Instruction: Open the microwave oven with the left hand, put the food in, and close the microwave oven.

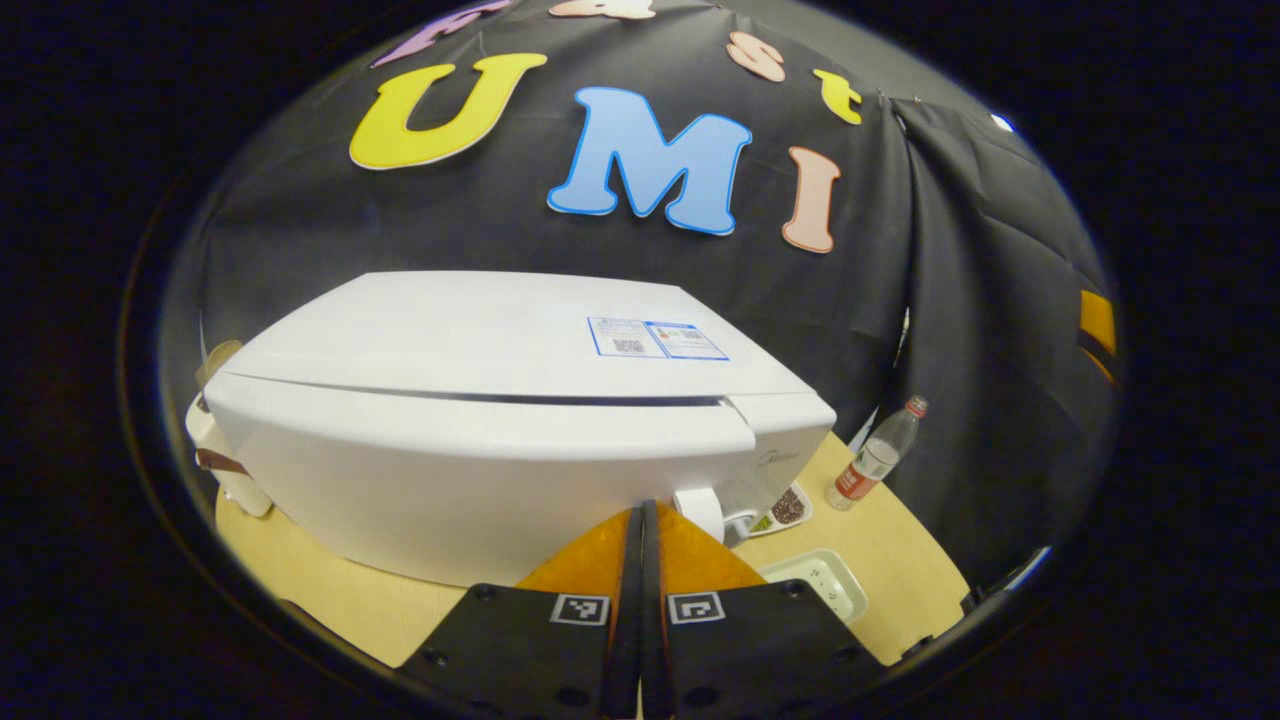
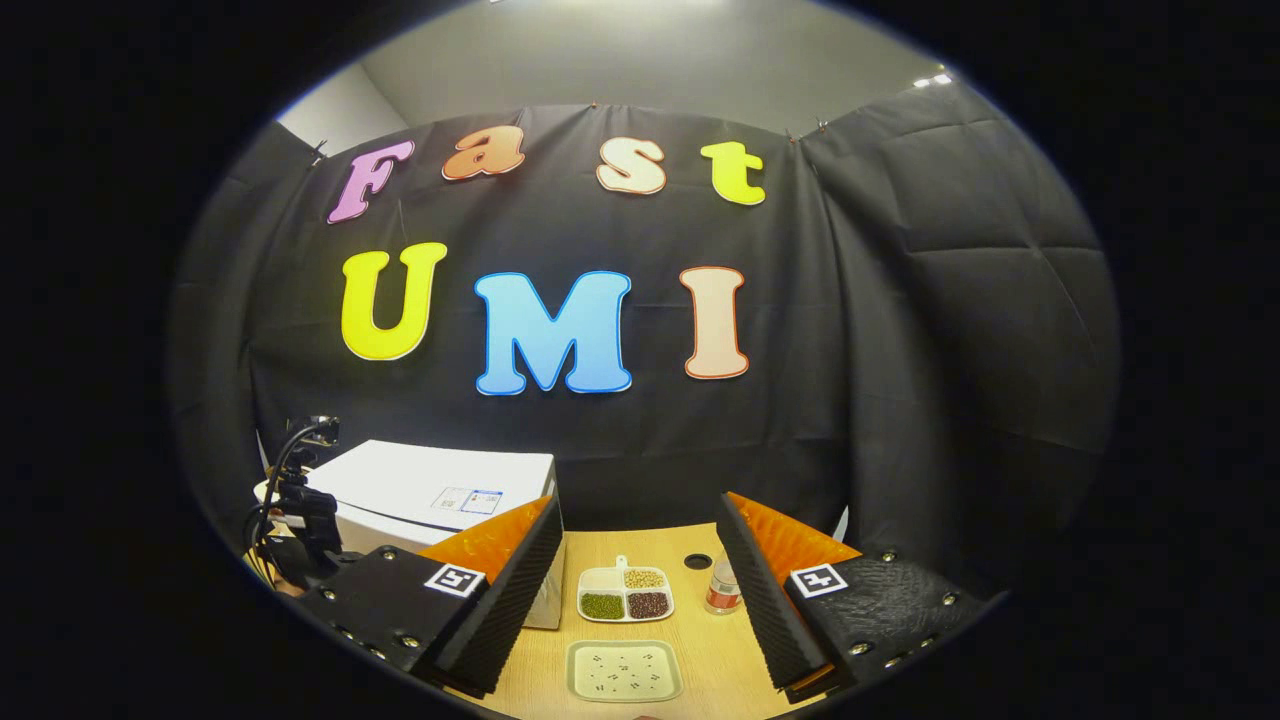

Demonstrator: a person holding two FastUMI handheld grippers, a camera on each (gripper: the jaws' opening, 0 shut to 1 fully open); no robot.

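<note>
The white microwave oven [image 1: 480,440] stands with its door shut, close in front of my left gripper [image 1: 641,512]. That gripper is shut with nothing between its fingers, its tips near the door's lower right corner by a white knob-like part [image 1: 700,510]. The microwave [image 2: 430,490] also sits at the left of the right gripper view, with the left gripper's body and cables [image 2: 300,510] beside it. My right gripper [image 2: 638,520] is open and empty, held above the table. Beyond its tips lies the food, a white divided dish of beans [image 2: 626,593], seen too to the microwave's right [image 1: 785,508].
A pale green tray [image 2: 624,670] lies on the wooden table [image 2: 720,650] in front of the bean dish. A plastic bottle with a red label [image 1: 875,455] stands to the right of the dish. A white container with a brown band [image 1: 225,465] sits left of the microwave.
</note>
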